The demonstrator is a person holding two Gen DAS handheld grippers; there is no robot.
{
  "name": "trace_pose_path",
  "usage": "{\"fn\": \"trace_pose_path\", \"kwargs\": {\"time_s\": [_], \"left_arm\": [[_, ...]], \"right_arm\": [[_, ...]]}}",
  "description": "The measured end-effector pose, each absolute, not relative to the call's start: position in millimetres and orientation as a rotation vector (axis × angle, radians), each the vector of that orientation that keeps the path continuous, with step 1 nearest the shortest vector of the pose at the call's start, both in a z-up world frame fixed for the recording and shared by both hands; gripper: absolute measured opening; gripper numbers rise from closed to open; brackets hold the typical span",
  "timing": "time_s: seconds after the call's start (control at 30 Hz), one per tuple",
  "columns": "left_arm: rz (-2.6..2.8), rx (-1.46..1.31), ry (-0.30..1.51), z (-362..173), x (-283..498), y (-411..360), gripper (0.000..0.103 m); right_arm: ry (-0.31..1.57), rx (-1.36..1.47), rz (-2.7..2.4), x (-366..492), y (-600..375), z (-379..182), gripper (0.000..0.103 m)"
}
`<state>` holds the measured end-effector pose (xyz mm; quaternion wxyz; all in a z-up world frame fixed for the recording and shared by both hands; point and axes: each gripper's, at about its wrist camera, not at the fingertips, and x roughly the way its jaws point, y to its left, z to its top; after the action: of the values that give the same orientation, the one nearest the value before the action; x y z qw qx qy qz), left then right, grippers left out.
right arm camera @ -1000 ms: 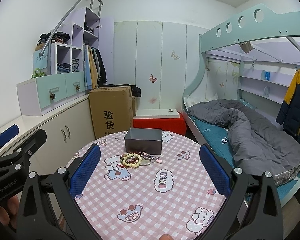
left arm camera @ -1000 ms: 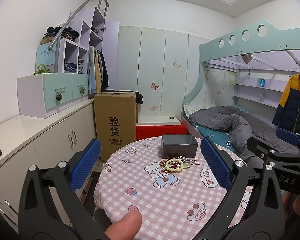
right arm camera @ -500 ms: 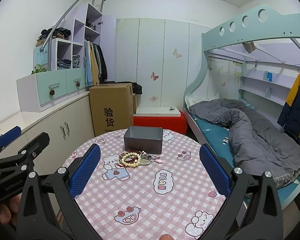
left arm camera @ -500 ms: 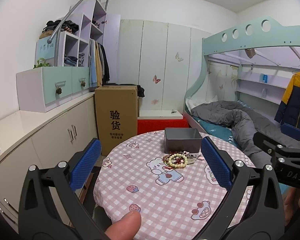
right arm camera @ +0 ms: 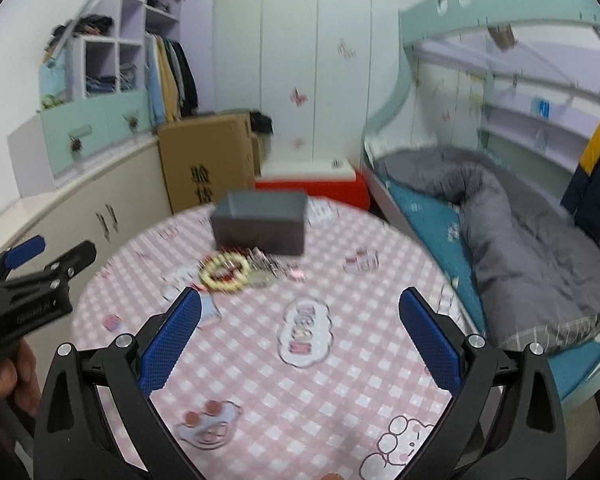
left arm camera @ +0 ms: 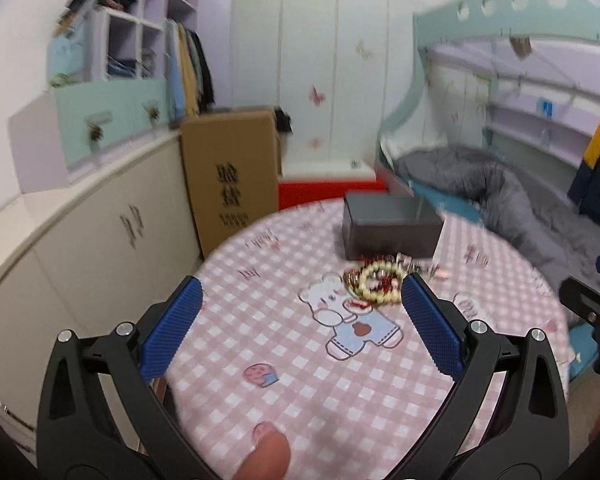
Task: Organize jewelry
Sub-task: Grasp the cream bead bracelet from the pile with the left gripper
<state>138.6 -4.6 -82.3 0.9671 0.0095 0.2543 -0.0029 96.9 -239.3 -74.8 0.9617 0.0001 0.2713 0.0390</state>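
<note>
Jewelry (left arm camera: 378,289), a blurred heap with a pale bead bracelet (right arm camera: 224,271), lies on the pink checked surface (left arm camera: 340,384) just in front of the grey box (left arm camera: 392,232). Left tongs (left arm camera: 300,332) and right tongs (right arm camera: 298,332) both spread wide, holding nothing, short of the heap.

Both views are blurred by motion, so little can be read. The cardboard box (left arm camera: 230,176) at centre left of the left wrist view carries two large black Chinese characters, probably 验货, with a smaller line below them that is too smeared to make out. In the right wrist view a cloud-shaped patch on the tablecloth (right arm camera: 304,330), at mid-frame, holds pink letters that cannot be made out.
</note>
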Motion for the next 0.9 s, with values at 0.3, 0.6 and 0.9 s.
{"fn": "trace_pose_path", "kwargs": {"time_s": [0.3,0.6,0.9], "left_arm": [[-0.067,0.142,0.709,-139.5,241.2,-40.7,0.097],[-0.088,0.206,0.847,-174.3,297.8,-51.7,0.075],[-0.249,0.134,0.854,-173.7,289.8,-50.5,0.013]], "right_arm": [[0.714,0.044,0.082,142.8,-261.9,-130.4,0.095],[0.741,0.086,0.099,162.6,-273.2,-139.5,0.095],[0.759,0.097,0.111,163.6,-268.0,-146.1,0.095]]}}
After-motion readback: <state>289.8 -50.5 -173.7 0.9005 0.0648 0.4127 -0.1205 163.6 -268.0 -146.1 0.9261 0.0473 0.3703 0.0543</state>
